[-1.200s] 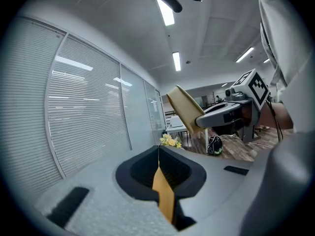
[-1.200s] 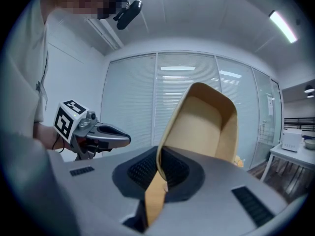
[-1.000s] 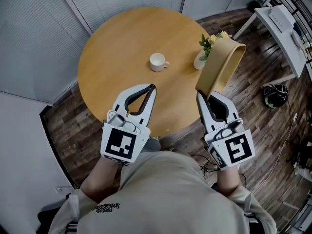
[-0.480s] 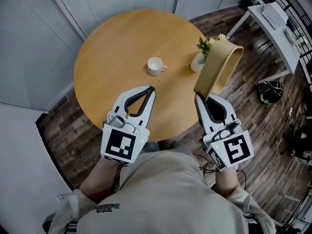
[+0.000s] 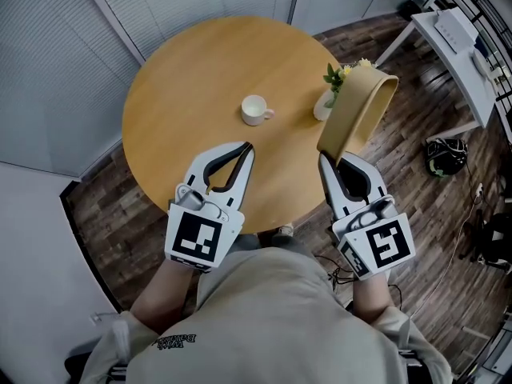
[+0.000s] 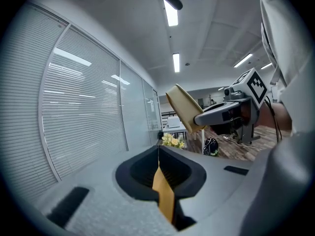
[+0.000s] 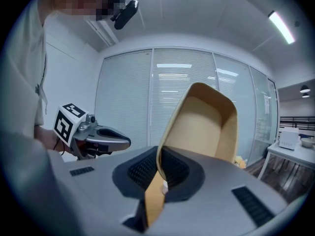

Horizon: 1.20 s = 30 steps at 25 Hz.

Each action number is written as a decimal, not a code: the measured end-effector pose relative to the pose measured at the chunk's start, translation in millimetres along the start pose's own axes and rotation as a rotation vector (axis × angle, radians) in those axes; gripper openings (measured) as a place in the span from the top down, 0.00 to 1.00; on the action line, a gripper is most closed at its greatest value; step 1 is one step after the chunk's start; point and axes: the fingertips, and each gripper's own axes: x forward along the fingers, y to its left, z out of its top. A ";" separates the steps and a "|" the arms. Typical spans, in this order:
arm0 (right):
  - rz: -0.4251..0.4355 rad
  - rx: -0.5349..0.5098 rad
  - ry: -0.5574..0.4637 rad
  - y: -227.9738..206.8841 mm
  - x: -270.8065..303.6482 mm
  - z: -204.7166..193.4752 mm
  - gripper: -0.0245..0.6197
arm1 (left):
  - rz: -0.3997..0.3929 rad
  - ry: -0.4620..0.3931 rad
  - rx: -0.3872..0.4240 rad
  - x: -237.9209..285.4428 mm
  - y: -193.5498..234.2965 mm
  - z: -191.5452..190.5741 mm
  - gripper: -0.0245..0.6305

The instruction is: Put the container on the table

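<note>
The container (image 5: 358,112) is a tan, rounded bin, held tilted in the air over the table's right edge. My right gripper (image 5: 325,157) is shut on its lower rim. In the right gripper view the container (image 7: 203,124) rises from the shut jaws of that gripper (image 7: 160,175), open side toward the camera. My left gripper (image 5: 249,146) is shut and empty, hovering over the near part of the round wooden table (image 5: 192,78). From the left gripper view the container (image 6: 184,107) and right gripper (image 6: 204,118) show ahead, beyond the closed left gripper (image 6: 158,149).
A white cup (image 5: 256,110) stands near the table's middle. A white vase with yellow flowers (image 5: 330,94) stands by the right edge, just left of the container. A white desk (image 5: 466,42) and a black bag (image 5: 445,155) are on the wooden floor at right.
The head view has drifted slightly, so the table sits a little further left. Both grippers and the held container keep nearly the same places.
</note>
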 end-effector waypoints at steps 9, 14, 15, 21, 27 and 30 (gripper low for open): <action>0.025 -0.008 0.013 -9.6 -4.6 -10.0 0.91 | 0.028 0.015 -0.014 6.4 -7.2 1.5 0.93; 0.051 0.006 0.026 -14.5 -2.9 -13.5 0.91 | 0.031 0.020 -0.016 11.4 -7.8 2.0 0.93; 0.068 0.005 0.039 -14.0 0.0 -15.4 0.91 | 0.031 0.017 -0.029 12.5 -7.0 3.4 0.93; 0.179 -0.052 0.133 -9.8 29.6 -30.4 0.91 | 0.046 0.048 0.013 27.0 4.7 -3.1 0.93; 0.244 -0.037 0.239 -3.2 65.6 -68.0 0.91 | 0.045 0.094 0.022 43.9 16.2 -30.4 0.93; 0.265 -0.032 0.314 -1.9 81.3 -96.8 0.91 | 0.045 0.132 0.005 52.5 23.3 -50.8 0.93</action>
